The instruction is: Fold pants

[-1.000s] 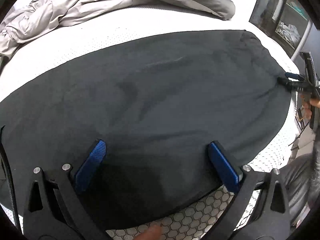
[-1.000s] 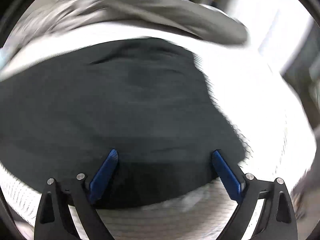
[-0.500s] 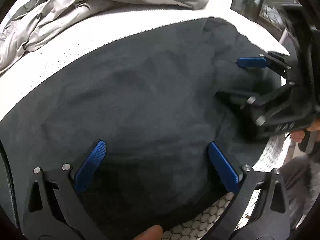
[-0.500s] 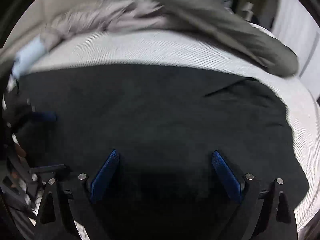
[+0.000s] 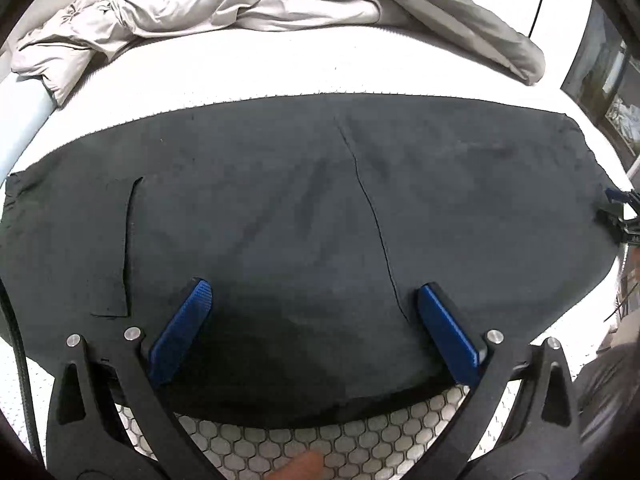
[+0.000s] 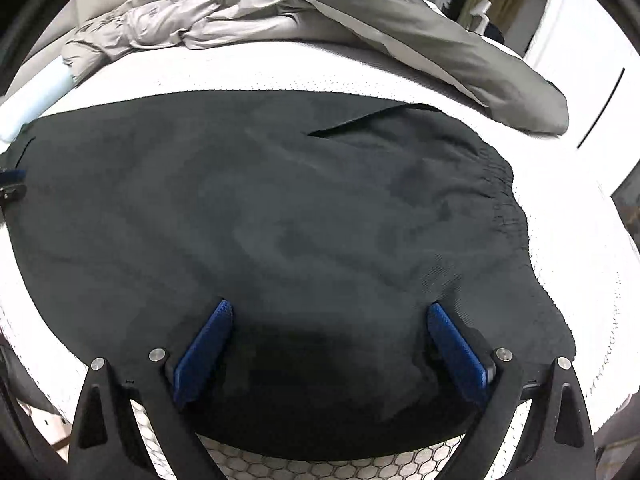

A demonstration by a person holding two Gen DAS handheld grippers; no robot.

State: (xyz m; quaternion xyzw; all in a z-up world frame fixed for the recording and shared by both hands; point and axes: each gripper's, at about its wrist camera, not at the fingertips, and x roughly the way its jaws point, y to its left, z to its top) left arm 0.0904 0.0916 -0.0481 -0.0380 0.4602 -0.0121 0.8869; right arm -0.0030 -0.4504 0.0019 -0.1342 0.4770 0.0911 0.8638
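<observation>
Item: black pants [image 5: 304, 216], lay flat across white mattress [image 5: 280, 68], grey bedding [image 5: 240, 4] beyond. Left gripper [image 5: 316, 320] and right gripper [image 6: 332, 332] hovered over near edge, both spread wide, holding nothing. Step: between folds, judged. Next: pinch near edge, carry across.

Sharp, evenly bright frames (heavy fisheye bending, dark corners)

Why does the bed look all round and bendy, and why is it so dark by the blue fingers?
Left wrist view: the fisheye lens bows the black pants and white mattress; the left gripper shades the cloth beneath it. Right wrist view: same bending, sharp, with shadow under the right gripper; the mattress looks washed out.
</observation>
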